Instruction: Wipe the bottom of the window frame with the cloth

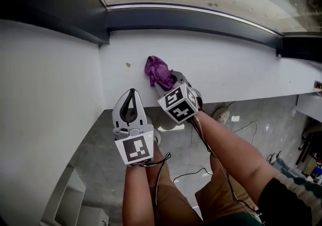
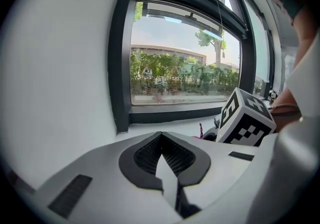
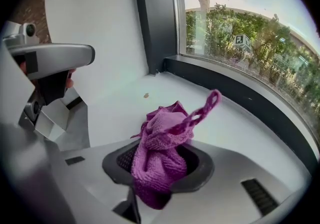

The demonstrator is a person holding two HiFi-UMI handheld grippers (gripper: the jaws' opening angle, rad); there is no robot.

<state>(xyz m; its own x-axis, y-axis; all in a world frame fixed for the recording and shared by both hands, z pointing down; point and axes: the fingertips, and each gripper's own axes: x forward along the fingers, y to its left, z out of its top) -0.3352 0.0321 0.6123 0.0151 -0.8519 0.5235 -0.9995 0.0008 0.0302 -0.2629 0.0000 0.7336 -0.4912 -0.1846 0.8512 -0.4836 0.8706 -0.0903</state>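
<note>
Right gripper [image 3: 159, 170] pinching purple cloth [image 3: 162, 143], over white sill [image 1: 236, 69]

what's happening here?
A person is working at a window with a gripper in each hand. The right gripper is clamped on a bunched purple cloth, held over the white sill a little short of the dark bottom window frame. The left gripper is shut and empty, held back near the sill's front edge. A small speck lies on the sill left of the cloth.
</note>
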